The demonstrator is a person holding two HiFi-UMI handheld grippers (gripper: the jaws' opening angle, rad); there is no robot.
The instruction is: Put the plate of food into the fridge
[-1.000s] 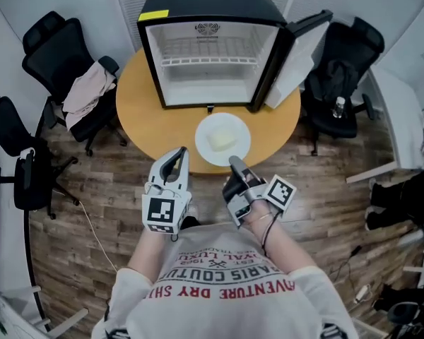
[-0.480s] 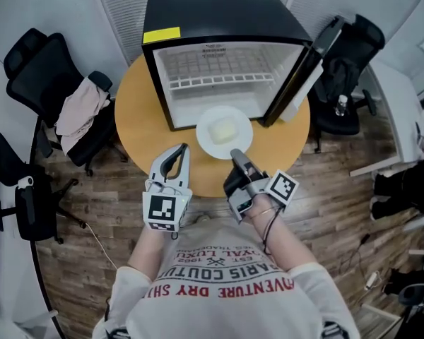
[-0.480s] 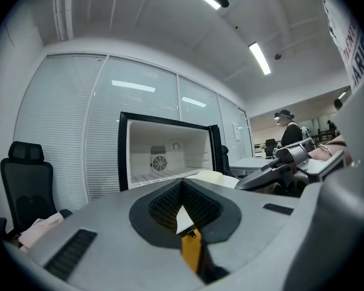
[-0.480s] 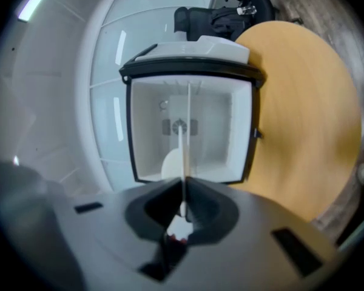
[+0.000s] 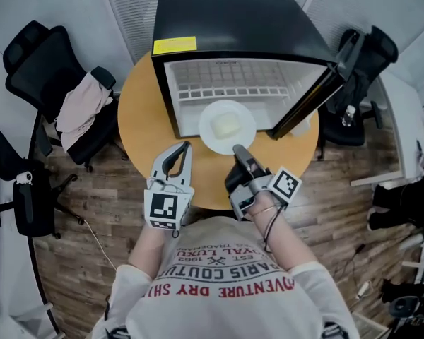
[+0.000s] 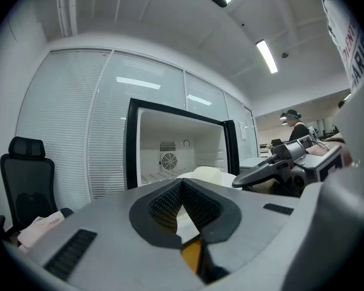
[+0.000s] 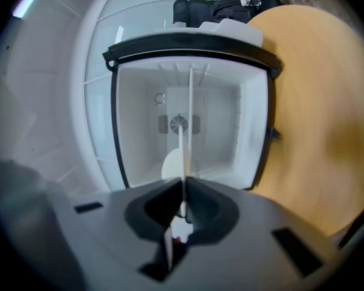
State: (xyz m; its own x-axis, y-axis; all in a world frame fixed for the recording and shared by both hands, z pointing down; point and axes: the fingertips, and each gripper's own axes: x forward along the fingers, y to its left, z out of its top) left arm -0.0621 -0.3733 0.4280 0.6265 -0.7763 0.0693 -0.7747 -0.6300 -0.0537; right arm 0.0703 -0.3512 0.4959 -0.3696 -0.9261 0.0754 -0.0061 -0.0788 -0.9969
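A white plate (image 5: 209,138) with a pale block of food (image 5: 227,125) hangs level at the mouth of the open black fridge (image 5: 233,20). My right gripper (image 5: 238,150) is shut on the plate's near rim. In the right gripper view the plate (image 7: 183,150) shows edge-on as a thin white line between the jaws, with the white fridge interior (image 7: 218,120) straight ahead. My left gripper (image 5: 181,149) is shut and empty, over the table's near edge, left of the plate. The left gripper view shows the food (image 6: 209,173) and the right gripper (image 6: 255,176) to its right.
The fridge stands on a round wooden table (image 5: 145,111), its door (image 5: 318,94) swung open to the right. A black chair with a pale cloth (image 5: 78,108) is at the left. Another black chair (image 5: 364,69) stands behind the door. A wire shelf (image 5: 230,90) crosses the fridge inside.
The right gripper has carried the plate forward from over the table to the fridge's opening. The left gripper has kept its place beside it, still shut.
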